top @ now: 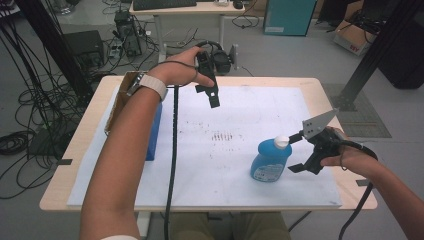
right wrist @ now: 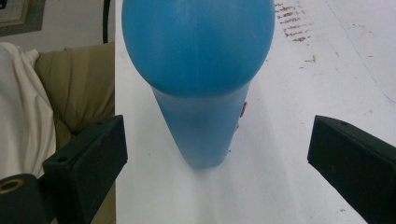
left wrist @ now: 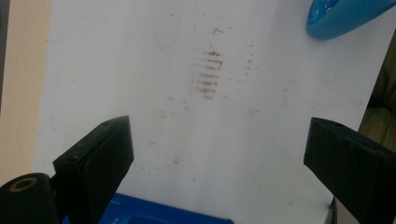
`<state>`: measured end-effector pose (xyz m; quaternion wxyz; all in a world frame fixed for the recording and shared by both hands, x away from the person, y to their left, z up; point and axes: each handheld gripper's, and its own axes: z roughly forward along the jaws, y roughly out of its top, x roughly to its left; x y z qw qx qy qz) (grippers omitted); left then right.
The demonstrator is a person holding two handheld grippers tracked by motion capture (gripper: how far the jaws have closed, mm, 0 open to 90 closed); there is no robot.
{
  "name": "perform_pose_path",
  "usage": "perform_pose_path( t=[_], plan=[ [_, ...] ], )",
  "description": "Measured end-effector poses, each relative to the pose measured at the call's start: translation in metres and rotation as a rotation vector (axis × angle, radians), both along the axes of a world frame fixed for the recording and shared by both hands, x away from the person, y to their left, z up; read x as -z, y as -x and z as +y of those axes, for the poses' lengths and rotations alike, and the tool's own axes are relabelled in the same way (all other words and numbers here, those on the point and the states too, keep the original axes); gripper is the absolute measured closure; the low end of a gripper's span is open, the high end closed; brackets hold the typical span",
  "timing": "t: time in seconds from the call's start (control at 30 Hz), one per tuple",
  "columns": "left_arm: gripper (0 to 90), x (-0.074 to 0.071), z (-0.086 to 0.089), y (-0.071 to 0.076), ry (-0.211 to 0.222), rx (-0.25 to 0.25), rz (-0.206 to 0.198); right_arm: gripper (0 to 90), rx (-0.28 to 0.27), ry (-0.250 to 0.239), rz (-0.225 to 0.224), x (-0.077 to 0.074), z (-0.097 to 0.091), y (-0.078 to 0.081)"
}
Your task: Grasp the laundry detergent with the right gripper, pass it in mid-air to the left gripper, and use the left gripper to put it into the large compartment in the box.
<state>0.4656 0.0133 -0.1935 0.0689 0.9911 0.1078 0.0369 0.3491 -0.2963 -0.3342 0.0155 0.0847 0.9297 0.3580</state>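
Observation:
A blue bottle (top: pixel 269 161) with a white cap (top: pixel 281 141) stands upright on the white sheet (top: pixel 240 105), right of the middle. My right gripper (top: pixel 292 154) sits just to its right, open, one jaw on each side of the bottle's right edge. In the right gripper view the bottle (right wrist: pixel 201 70) rises between the spread jaws of the right gripper (right wrist: pixel 217 135), and neither pad touches it. My left gripper (top: pixel 211 96) hangs in the air over the far middle of the sheet, pointing down. Seen from its own camera, the left gripper (left wrist: pixel 217 140) is open with nothing between its fingers.
A flat blue box (top: pixel 154 134) lies along the sheet's left side, next to an open cardboard box (top: pixel 120 97). Brown smudges (top: pixel 222 136) mark the sheet's middle. A black cable (top: pixel 173 150) trails from the left gripper across the sheet. Desks and floor cables lie beyond the table.

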Motion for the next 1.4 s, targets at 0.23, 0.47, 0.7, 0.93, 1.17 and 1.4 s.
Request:
perform_pose_path(
  t=[0.23,0.47,0.7,0.93,1.17,1.4],
  plan=[
    [8.7,0.0005,0.0003,0.0,0.003,-0.002,0.001,4.8,0.0,0.002,0.001,0.0003,0.0003,-0.0001],
    [8.7,0.0011,0.0016,-0.0008,-0.006,0.002,0.009,4.8,0.0,0.002,0.001,0.0003,0.0003,-0.0001],
    [8.7,0.0012,0.0013,-0.0002,-0.003,-0.002,0.012,4.8,0.0,0.003,0.002,0.0004,0.0005,0.0001],
    [8.7,0.0015,0.0014,-0.0006,-0.003,-0.001,0.008,4.8,0.003,0.004,0.005,0.0002,-0.0001,0.0002],
    [8.7,0.0015,0.001,-0.0002,-0.001,-0.002,0.007,4.8,0.003,0.004,0.004,0.0004,0.0,0.0004],
    [8.7,0.0008,0.0006,-0.0005,-0.011,0.006,0.011,4.7,0.003,0.0,0.0,0.0006,-0.0003,0.0004]
  ],
)
